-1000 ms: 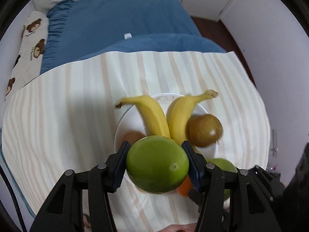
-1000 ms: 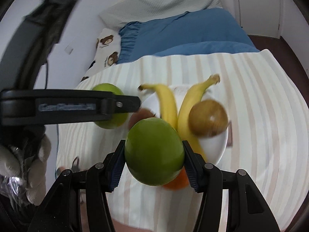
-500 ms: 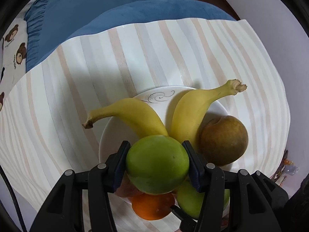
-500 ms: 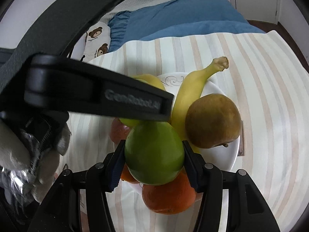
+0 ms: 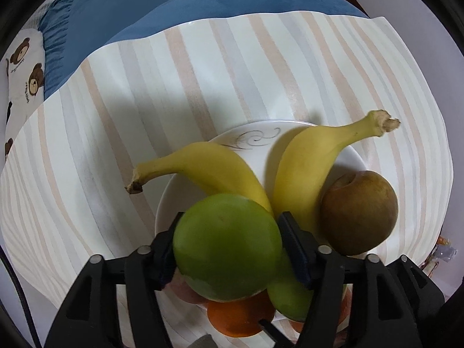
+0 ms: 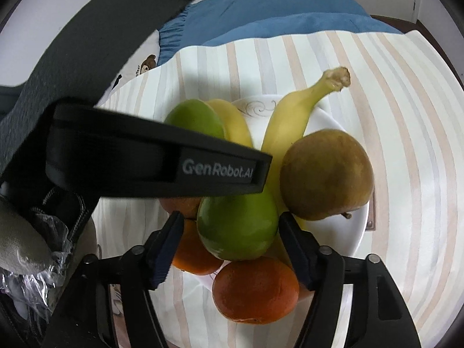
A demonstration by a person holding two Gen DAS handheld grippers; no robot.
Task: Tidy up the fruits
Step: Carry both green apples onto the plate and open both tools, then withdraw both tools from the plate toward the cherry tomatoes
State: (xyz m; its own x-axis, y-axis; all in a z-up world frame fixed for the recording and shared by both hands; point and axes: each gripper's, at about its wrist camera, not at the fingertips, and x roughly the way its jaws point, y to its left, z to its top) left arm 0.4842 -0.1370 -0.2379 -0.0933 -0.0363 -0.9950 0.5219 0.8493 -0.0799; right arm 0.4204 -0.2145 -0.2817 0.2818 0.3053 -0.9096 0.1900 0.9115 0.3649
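My left gripper [image 5: 229, 233] is shut on a green apple [image 5: 227, 246] and holds it just above the near side of a white plate [image 5: 255, 139]. The plate holds two bananas [image 5: 313, 159], a brown pear [image 5: 358, 213], oranges [image 6: 255, 290] and a second green apple [image 6: 237, 226]. My right gripper [image 6: 230, 232] has opened around that second apple, which rests on the pile; a gap shows at the left pad. The left gripper's black body [image 6: 156, 156] crosses the right wrist view, with its apple [image 6: 194, 119] behind it.
The plate stands on a cream striped cloth [image 5: 203, 66]. Behind it lie a blue blanket [image 5: 174, 5] and a bear-print pillow [image 5: 23, 66]. A white wall [image 5: 429, 23] is at the right. A gloved hand [image 6: 20, 246] shows at the left.
Both grippers have moved down and closer to the plate. The right gripper's jaws have parted from their green apple, which now lies among the fruit. The left gripper still holds its apple.
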